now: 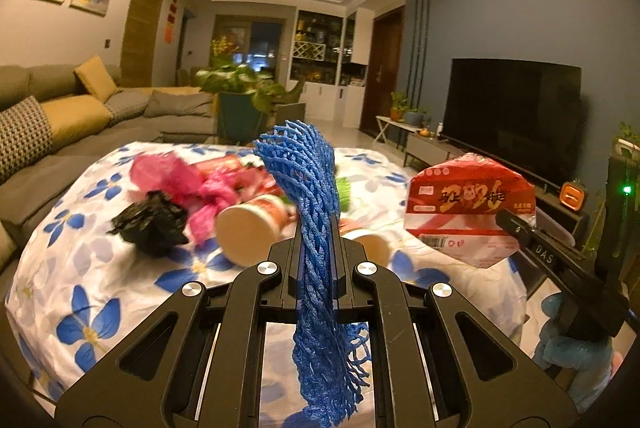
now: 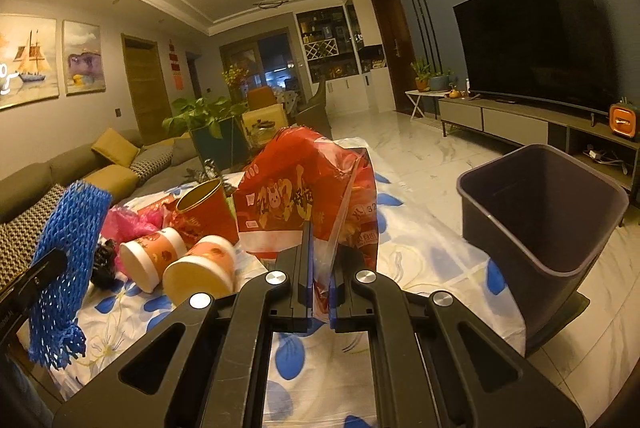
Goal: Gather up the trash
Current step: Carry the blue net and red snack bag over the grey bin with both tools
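The left gripper (image 1: 316, 248) has its fingers clamped on a blue foam net (image 1: 310, 195), which stands up at the centre of the left view and hangs down below the fingers as well. The right gripper (image 2: 322, 268) is closed on a red bag (image 2: 304, 195), held above the surface (image 2: 404, 248) (a floral cloth covers it) at the centre of the right view. Each view also catches the other's load: the bag at the right of the left view, the net at the lower left of the right view.

Both things look very light. The net is soft and springy, so it squashes flat between the fingers and should not slip; a pinch across its middle, as now, seems enough. The bag is thin, crinkly film, probably slippery, and best taken by a gathered fold instead of a single layer.

A dark bin (image 2: 536, 211) stands open at the right of the right view, beside the surface's edge, its inside apparently bare.

Trash on the surface, counted: two paper cups (image 2: 200, 268) lying on their sides, one red can (image 2: 208, 207) tipped over behind them, one crumpled black bag (image 1: 154, 224), and pink plastic (image 1: 176, 179) (one bag or two, I cannot tell). A green scrap behind the net in the left view is too hidden to name.
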Tool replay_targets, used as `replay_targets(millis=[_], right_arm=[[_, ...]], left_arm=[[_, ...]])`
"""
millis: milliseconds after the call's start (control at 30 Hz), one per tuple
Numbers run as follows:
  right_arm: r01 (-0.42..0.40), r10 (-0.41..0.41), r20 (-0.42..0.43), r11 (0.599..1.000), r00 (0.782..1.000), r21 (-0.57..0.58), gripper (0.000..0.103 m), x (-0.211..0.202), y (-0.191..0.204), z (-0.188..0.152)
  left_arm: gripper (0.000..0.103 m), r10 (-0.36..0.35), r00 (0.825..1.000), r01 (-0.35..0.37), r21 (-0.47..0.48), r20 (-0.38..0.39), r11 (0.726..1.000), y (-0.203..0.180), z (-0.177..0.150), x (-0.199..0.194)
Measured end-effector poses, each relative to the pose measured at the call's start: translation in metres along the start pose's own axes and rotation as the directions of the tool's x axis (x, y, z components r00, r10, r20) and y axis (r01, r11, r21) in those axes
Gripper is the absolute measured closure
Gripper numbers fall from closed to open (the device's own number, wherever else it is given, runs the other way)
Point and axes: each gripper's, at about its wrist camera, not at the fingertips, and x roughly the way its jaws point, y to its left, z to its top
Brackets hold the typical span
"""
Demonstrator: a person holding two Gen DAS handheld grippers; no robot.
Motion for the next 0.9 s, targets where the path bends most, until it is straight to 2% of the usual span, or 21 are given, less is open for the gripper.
replay_targets(millis=[267, 467, 567, 667, 900], right_arm=[[0.054, -0.056, 0.058, 0.998, 0.997, 0.036, 0.097, -0.019, -0.030, 0.016], [0.150, -0.157, 0.125, 0.987, 0.980, 0.061, 0.097, -0.040, -0.066, 0.030], [0.212, -0.221, 0.161, 0.975, 0.962, 0.073, 0.097, -0.049, -0.085, 0.036], [0.280, -0.294, 0.198, 0.955, 0.935, 0.093, 0.097, -0.060, -0.108, 0.042], [0.365, -0.387, 0.225, 0.921, 0.894, 0.135, 0.097, -0.066, -0.143, 0.046]], left_arm=[[0.095, -0.083, 0.996, 0.082, 0.044, 0.015, 0.996, -0.039, 0.012, 0.018], [0.095, -0.180, 0.983, 0.177, 0.072, 0.028, 0.982, -0.080, 0.029, 0.034], [0.095, -0.227, 0.973, 0.221, 0.105, 0.049, 0.970, -0.108, 0.038, 0.042], [0.095, -0.299, 0.953, 0.293, 0.107, 0.048, 0.950, -0.137, 0.045, 0.052], [0.095, -0.415, 0.909, 0.408, 0.130, 0.026, 0.903, -0.199, 0.044, 0.079]])
